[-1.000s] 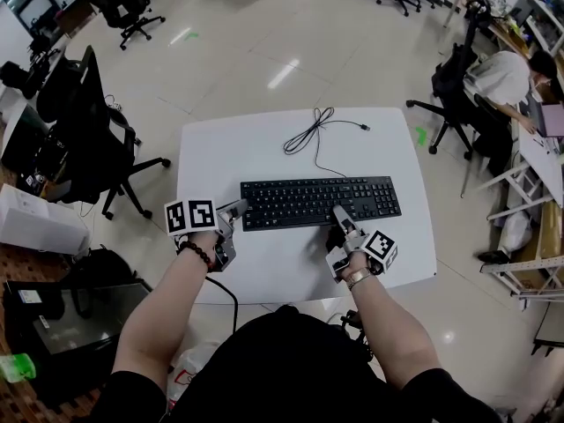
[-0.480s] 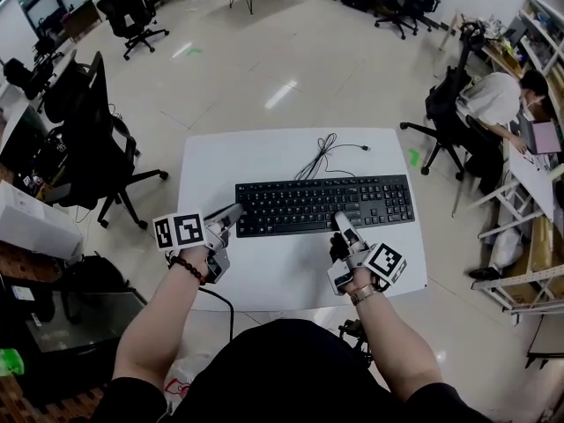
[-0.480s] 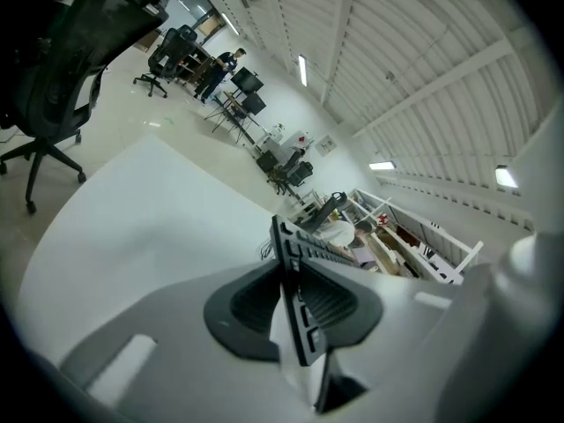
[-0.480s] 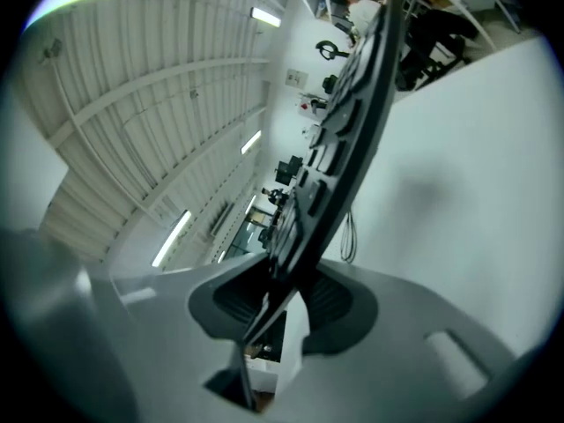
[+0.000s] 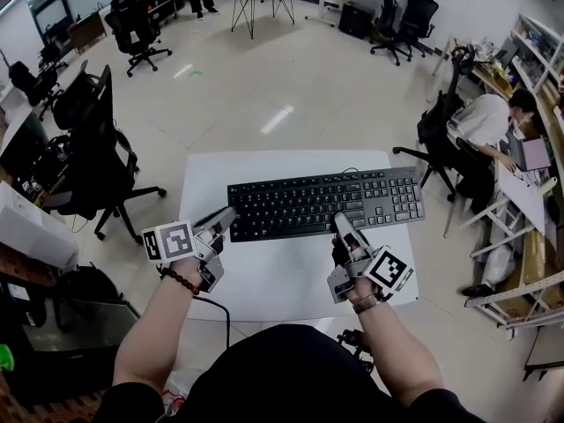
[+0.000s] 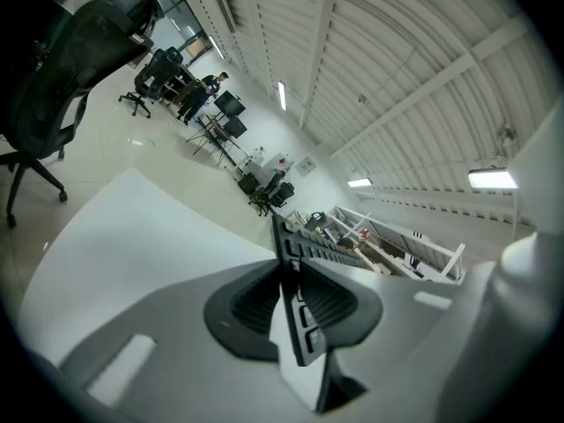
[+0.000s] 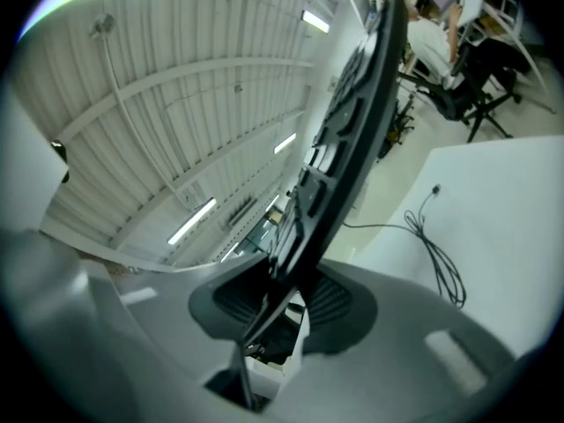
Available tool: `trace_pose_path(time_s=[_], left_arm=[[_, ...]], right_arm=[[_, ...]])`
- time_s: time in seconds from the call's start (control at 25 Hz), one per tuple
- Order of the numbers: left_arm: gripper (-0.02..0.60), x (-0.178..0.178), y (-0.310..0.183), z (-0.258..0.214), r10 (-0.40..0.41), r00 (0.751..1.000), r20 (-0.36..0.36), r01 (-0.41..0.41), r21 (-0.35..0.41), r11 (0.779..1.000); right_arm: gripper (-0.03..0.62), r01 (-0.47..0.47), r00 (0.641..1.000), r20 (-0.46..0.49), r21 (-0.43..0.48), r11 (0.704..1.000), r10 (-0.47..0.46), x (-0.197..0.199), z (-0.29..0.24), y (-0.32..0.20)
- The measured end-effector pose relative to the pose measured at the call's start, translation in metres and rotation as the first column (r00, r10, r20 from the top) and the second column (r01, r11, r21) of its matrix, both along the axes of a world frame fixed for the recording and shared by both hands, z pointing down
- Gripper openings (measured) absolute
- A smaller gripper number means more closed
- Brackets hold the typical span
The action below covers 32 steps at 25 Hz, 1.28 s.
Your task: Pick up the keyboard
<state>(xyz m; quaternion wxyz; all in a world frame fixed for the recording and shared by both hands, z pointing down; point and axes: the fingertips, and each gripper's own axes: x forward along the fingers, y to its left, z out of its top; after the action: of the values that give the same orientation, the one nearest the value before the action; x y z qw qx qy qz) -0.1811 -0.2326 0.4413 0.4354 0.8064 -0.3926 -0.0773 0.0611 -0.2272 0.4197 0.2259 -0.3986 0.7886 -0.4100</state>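
A black keyboard [image 5: 324, 203] hangs in the air above the white table [image 5: 264, 280], held level between both grippers. My left gripper [image 5: 225, 215] is shut on its left end. My right gripper [image 5: 340, 224] is shut on its front edge, right of the middle. In the left gripper view the keyboard [image 6: 304, 263] runs edge-on between the dark pads [image 6: 256, 311]. In the right gripper view the keyboard [image 7: 348, 139] rises steeply from the pads [image 7: 330, 302], and its cable [image 7: 436, 245] lies on the table below.
Black office chairs [image 5: 92, 139] stand on the floor to the left, and another chair [image 5: 441, 117] to the right. A person [image 5: 493, 117] sits at a cluttered desk at the far right. More desks and chairs stand at the back of the room.
Both grippers have risen with the keyboard, lifting it off the table. It now looks larger and higher in the head view, and the cable is hidden behind it.
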Motion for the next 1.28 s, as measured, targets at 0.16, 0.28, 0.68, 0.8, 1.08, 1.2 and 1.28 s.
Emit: trace_pose_path(time_s=[0.16, 0.28, 0.68, 0.8, 1.08, 1.2, 1.28], left_arm=[[0.077, -0.005, -0.001, -0.017, -0.009, 1.000, -0.008, 0.009, 0.047, 0.999], [0.077, -0.005, -0.001, -0.027, -0.010, 1.000, -0.009, 0.011, 0.074, 0.997], [0.077, -0.007, 0.001, -0.038, -0.014, 1.000, -0.013, 0.016, 0.103, 0.995], [0.077, -0.007, 0.001, -0.038, -0.015, 1.000, -0.013, 0.016, 0.105, 0.994], [0.077, -0.007, 0.001, -0.038, -0.014, 1.000, -0.016, 0.016, 0.107, 0.994], [0.077, -0.007, 0.001, -0.038, -0.015, 1.000, -0.017, 0.016, 0.106, 0.994], [0.077, -0.007, 0.001, -0.038, -0.014, 1.000, -0.016, 0.016, 0.107, 0.994]], right_arm=[[0.112, 0.001, 1.000, -0.015, 0.032, 0.999, -0.001, -0.005, -0.016, 0.003], [0.112, 0.007, 0.999, -0.032, 0.063, 0.998, -0.005, -0.005, -0.026, 0.005], [0.112, 0.002, 0.999, -0.035, 0.089, 0.996, 0.001, -0.007, -0.037, 0.010], [0.112, 0.002, 0.999, -0.039, 0.087, 0.996, 0.002, -0.006, -0.036, 0.010], [0.112, 0.008, 0.999, -0.049, 0.105, 0.994, -0.003, -0.007, -0.040, 0.011], [0.112, 0.006, 0.999, -0.045, 0.101, 0.995, -0.001, -0.007, -0.039, 0.011], [0.112, 0.004, 0.999, -0.046, 0.097, 0.995, 0.000, -0.007, -0.039, 0.012]])
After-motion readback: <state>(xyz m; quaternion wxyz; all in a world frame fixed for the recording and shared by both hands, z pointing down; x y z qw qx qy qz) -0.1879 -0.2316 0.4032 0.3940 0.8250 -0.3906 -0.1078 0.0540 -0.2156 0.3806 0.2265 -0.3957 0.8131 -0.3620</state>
